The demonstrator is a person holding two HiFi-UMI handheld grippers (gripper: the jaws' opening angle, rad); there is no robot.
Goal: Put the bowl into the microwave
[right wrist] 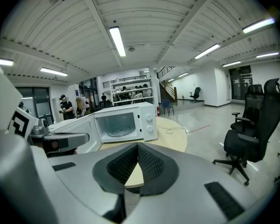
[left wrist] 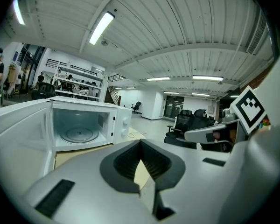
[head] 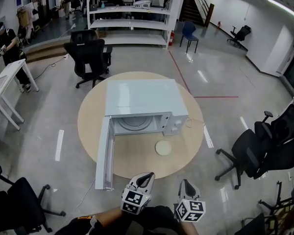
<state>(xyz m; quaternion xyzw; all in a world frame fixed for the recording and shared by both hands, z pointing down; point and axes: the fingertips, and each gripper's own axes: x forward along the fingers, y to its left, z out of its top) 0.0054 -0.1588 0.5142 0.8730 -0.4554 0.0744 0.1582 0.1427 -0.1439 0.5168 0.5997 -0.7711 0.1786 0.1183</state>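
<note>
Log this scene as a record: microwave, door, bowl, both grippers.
microwave: on the round table, only its turntable inside
door: swung open
bowl: on the table in front of the microwave, apart from both grippers
left gripper: jaws together, nothing held
right gripper: jaws together, nothing held

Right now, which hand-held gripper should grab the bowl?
Probably the right hand-held gripper. Both are shut and empty, but the bowl sits before the right end of the microwave, while its open door juts out toward the left hand-held gripper.
</note>
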